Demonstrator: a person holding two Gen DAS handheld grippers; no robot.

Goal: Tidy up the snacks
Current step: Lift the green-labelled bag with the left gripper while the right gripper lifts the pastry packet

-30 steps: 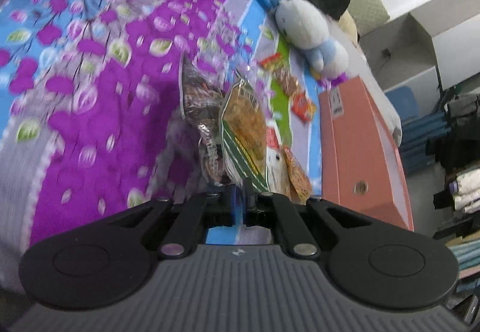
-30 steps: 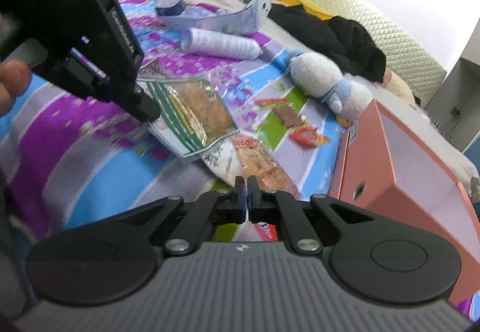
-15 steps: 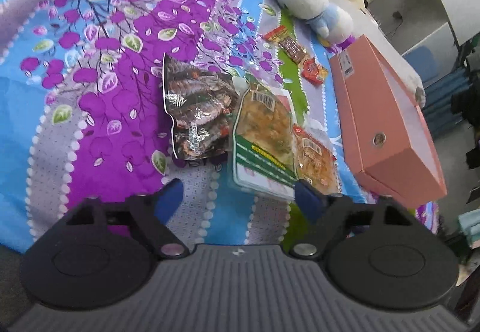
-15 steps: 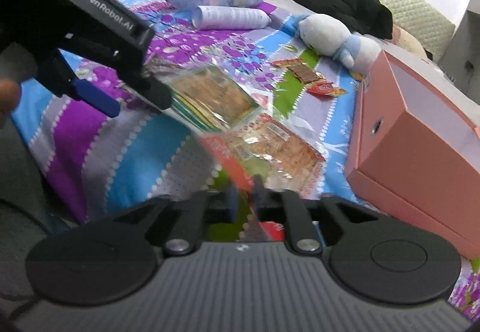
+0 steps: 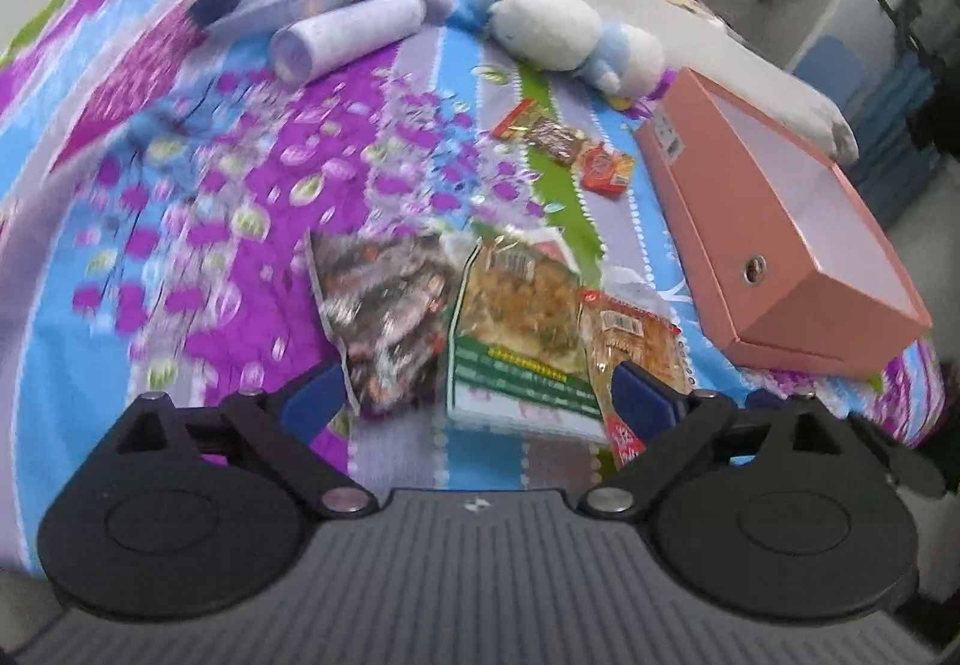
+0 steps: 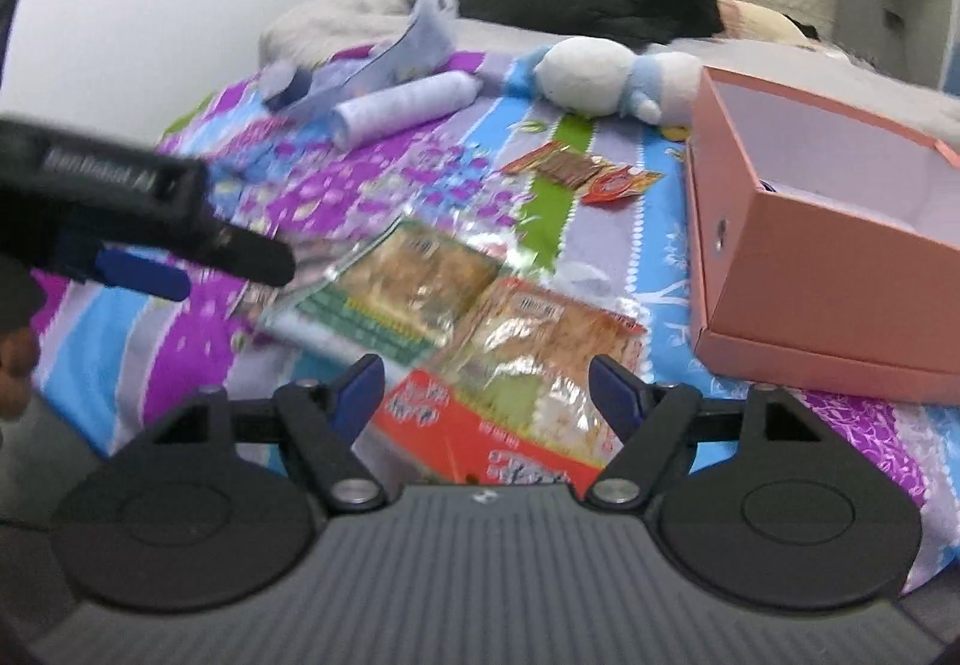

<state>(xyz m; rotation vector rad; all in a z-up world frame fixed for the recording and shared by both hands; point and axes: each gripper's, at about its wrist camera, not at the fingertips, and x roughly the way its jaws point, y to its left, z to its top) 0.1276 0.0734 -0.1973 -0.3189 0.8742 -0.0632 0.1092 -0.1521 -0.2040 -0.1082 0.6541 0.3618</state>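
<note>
While both sets of tongs are spreading apart, I am looking down on three snack packs lying flat on the flowered bedspread point(image 5: 180, 221). My left gripper point(image 5: 477, 395) is opening wide with nothing pinched; the dark foil pack point(image 5: 384, 317) is lying just ahead of its left finger, the green-banded pack point(image 5: 516, 341) straight ahead between the fingers, long axis running away from me, barcode end far and green band near. My right gripper point(image 6: 486, 389) is opening too — its pads are clear of the orange-red pack point(image 6: 528, 365), which is lying between and just beyond the fingers, red end nearest me, long axis pointing away and slightly right. Two small wrappers point(image 5: 570, 149) are sitting well ahead, and the open pink box point(image 6: 840, 245) is lying off to the right, long side running away.

A second ago both grippers were clamped shut, the left one on the bundled packs held up off the cover — now those packs are resting spread side by side, released.
</note>
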